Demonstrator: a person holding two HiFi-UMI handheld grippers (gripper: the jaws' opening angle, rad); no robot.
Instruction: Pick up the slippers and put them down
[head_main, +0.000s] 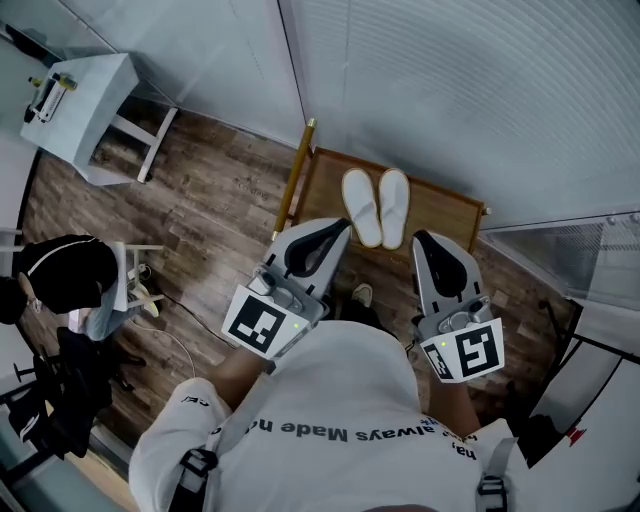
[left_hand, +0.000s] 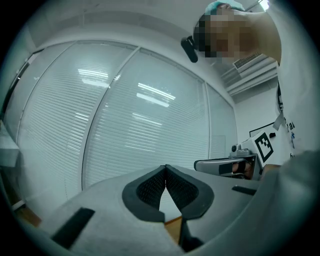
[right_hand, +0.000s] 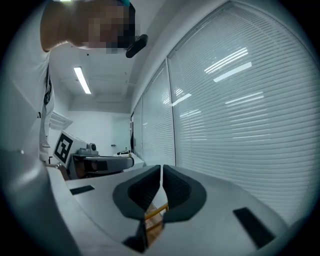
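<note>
Two white slippers (head_main: 377, 206) lie side by side, toes toward the wall, on a low wooden rack (head_main: 440, 208) against the blinds. My left gripper (head_main: 336, 229) hovers just to the left of the left slipper, jaws shut with nothing between them. My right gripper (head_main: 424, 238) hangs just right of the right slipper, also shut and empty. In the left gripper view the left gripper (left_hand: 165, 169) has its tips touching in front of the blinds; a bit of the wooden rack (left_hand: 173, 226) shows below. The right gripper view shows the right gripper (right_hand: 161, 169) shut too.
A window wall with white blinds (head_main: 450, 90) runs behind the rack. A white side table (head_main: 78, 105) stands at the far left on the wood floor. A dark chair with clothes (head_main: 60, 330) and a cable lie at the left. A white unit (head_main: 600, 390) stands at the right.
</note>
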